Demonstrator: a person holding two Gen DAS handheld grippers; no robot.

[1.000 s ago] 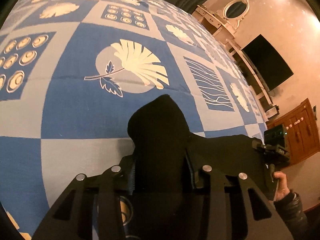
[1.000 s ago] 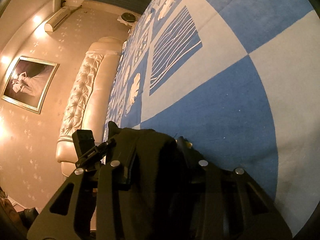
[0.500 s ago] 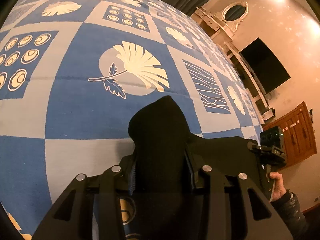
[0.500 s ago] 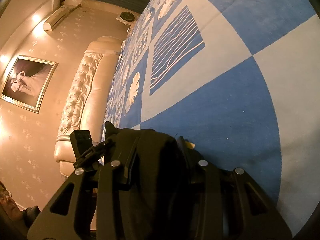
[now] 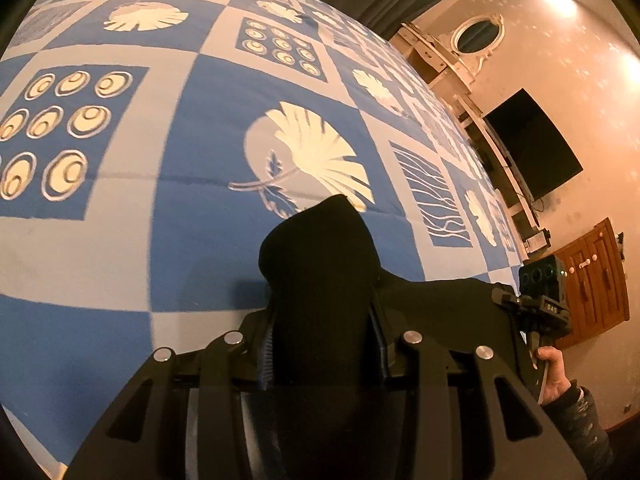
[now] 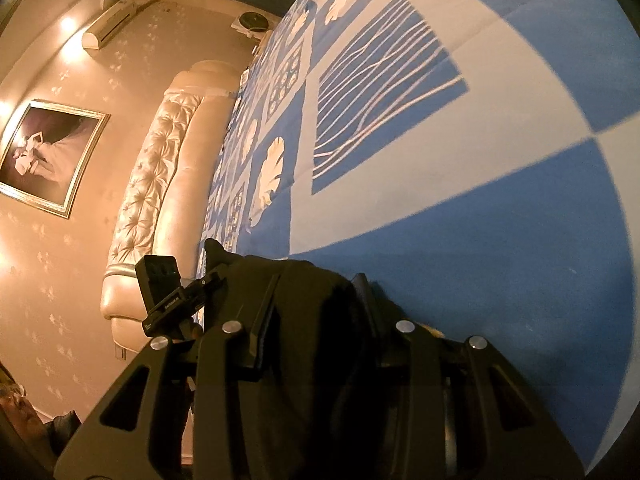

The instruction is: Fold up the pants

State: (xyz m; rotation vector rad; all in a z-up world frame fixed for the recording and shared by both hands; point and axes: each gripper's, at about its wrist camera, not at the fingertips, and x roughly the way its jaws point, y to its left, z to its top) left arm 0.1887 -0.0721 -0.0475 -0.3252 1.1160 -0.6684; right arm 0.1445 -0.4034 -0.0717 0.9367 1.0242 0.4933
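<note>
The black pants (image 5: 320,264) bulge up between the fingers of my left gripper (image 5: 322,344), which is shut on them above the blue and white bedspread (image 5: 192,208). The cloth stretches right to the other gripper (image 5: 540,304), held by a hand. In the right wrist view my right gripper (image 6: 316,344) is shut on the black pants (image 6: 308,320), which hide the fingertips. The left gripper's camera block (image 6: 164,284) shows at the left.
A tufted cream headboard (image 6: 160,184) runs along the bed's far side. A dark TV (image 5: 532,148), a white dresser with an oval mirror (image 5: 476,40) and a wooden cabinet (image 5: 596,280) stand beyond the bed's edge.
Both grippers have moved with the pants held between them; the bedspread pattern has shifted down and closer in both views. Both grips are unchanged.
</note>
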